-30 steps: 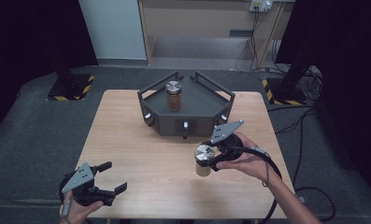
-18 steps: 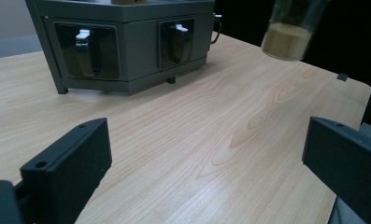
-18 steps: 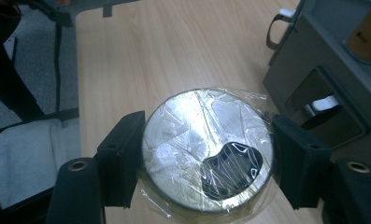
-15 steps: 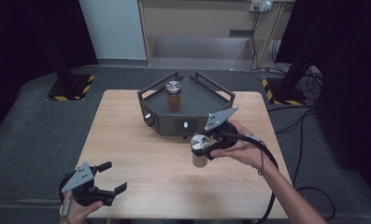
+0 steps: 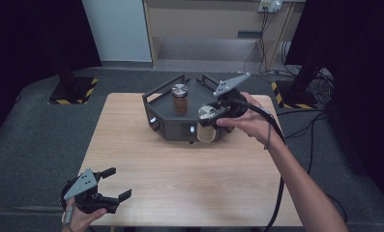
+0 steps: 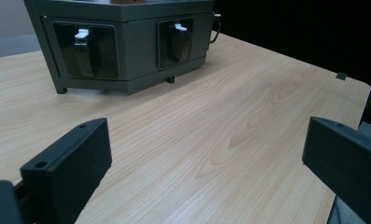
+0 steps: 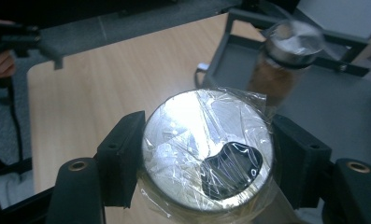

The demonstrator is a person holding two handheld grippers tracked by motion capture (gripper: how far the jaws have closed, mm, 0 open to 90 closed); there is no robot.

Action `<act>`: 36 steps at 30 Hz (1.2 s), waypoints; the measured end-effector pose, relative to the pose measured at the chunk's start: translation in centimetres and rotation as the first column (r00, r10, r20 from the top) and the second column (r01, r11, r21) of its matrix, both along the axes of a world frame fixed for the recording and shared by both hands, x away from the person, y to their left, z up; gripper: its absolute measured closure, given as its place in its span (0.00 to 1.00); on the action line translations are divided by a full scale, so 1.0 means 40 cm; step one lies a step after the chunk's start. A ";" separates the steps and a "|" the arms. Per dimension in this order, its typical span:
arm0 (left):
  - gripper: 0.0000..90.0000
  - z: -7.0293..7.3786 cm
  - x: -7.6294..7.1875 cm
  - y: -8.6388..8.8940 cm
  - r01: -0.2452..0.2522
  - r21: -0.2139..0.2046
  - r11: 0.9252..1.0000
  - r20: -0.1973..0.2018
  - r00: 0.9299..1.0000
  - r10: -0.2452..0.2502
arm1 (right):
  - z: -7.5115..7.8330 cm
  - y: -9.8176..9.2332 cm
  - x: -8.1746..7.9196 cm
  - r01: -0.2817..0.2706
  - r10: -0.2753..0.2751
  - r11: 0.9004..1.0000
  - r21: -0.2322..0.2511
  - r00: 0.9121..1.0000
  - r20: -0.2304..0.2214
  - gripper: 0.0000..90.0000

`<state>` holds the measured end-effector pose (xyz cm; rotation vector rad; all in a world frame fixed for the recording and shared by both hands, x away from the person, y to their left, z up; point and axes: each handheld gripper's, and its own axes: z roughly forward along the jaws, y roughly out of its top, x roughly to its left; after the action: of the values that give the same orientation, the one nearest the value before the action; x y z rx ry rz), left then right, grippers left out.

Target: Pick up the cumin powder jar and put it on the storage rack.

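right gripper (image 5: 213, 116): jaws clamped on a foil-lidded jar (image 5: 207, 123) — centre frame
left gripper (image 5: 113, 186): jaws apart — lower left, over the worktop (image 5: 180, 169)

– What sits under the right hand-held gripper (image 5: 209, 115)?
– A dark grey stand (image 5: 170, 128) with rails, on the far half of the wooden desk (image 5: 180, 183). A small brown jar (image 5: 180, 99) with a metal lid stands upright on it, just left of that hand-held gripper.
– And seen from the left hand-held gripper (image 5: 116, 182)?
– The stand's front, well ahead, with two recessed white-tipped switches (image 6: 82, 33).
– Beyond the desk?
– Grey floor (image 5: 35, 145), a striped base plate (image 5: 71, 92) far left, and cables (image 5: 315, 128) to the right of the right hand-held gripper. Behind it are a wooden cabinet (image 5: 204, 24) and a wall socket (image 5: 269, 6).
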<state>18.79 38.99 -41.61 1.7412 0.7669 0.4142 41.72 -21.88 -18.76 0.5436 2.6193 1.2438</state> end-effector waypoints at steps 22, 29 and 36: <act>0.01 -0.001 0.002 0.002 0.000 0.002 1.000 -0.005 1.000 0.000 | -0.007 0.070 0.152 0.224 -0.224 0.974 -0.035 0.974 0.021 0.38; 0.01 -0.002 0.002 0.003 0.002 -0.001 1.000 -0.003 1.000 -0.002 | -0.049 0.084 0.186 0.276 -0.276 0.961 -0.006 0.961 -0.002 0.38; 0.01 -0.002 0.004 0.003 0.005 0.001 1.000 -0.004 1.000 -0.005 | -0.076 0.088 0.211 0.312 -0.312 0.950 -0.011 0.950 -0.021 0.38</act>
<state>18.95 39.13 -41.68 1.7453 0.7645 0.4082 50.14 -18.36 -21.80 0.9329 2.4296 1.1306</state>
